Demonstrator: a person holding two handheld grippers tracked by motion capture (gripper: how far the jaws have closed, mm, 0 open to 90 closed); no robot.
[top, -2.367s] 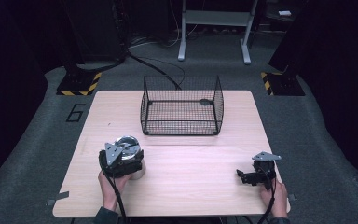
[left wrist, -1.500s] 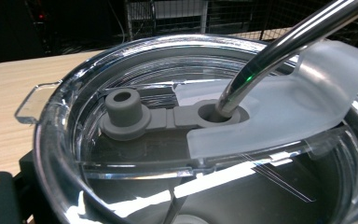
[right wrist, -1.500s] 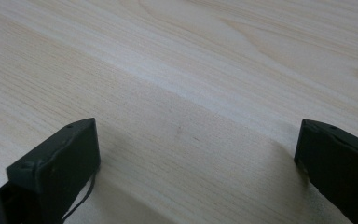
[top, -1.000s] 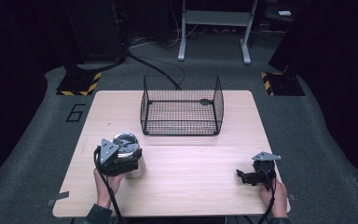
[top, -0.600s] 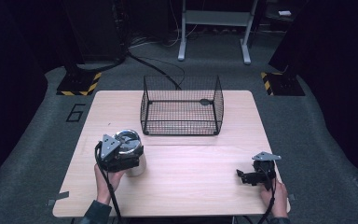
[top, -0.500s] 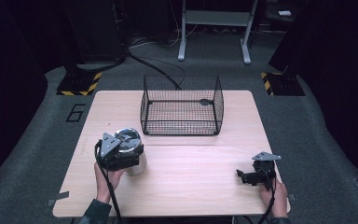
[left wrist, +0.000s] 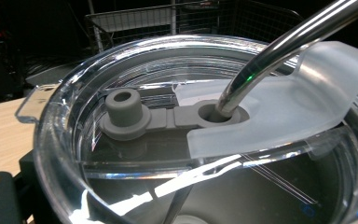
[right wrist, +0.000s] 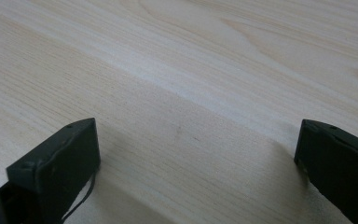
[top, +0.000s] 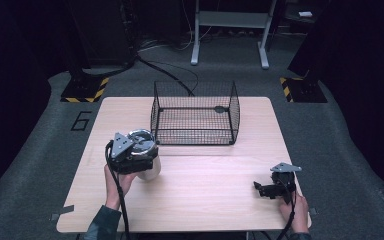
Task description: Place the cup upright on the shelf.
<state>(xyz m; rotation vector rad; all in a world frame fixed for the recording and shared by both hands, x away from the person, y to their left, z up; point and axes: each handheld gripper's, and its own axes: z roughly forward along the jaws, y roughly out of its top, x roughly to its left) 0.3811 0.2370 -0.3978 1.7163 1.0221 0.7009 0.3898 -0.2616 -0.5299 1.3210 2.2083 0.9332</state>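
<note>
A white tumbler (top: 149, 167) carries a clear lid (left wrist: 177, 140), with a grey stopper (left wrist: 123, 114) and a metal straw (left wrist: 279, 51) through it. My left gripper (top: 139, 156) is shut on the tumbler at the table's left side, just in front of the basket's left corner. In the left gripper view the lid is very close, and a bit of black jaw shows at the bottom left. My right gripper (top: 263, 190) rests at the table's front right, open, its jaws wide apart over bare wood (right wrist: 196, 154) with nothing between them.
A black wire basket (top: 195, 114) stands open-topped at the back middle of the wooden table (top: 205, 200); its mesh (left wrist: 168, 18) shows behind the lid. Dark floor, cables and a grey stand surround the table.
The left gripper has moved with the tumbler a little to the right and toward the basket. The right gripper has stayed still and open.
</note>
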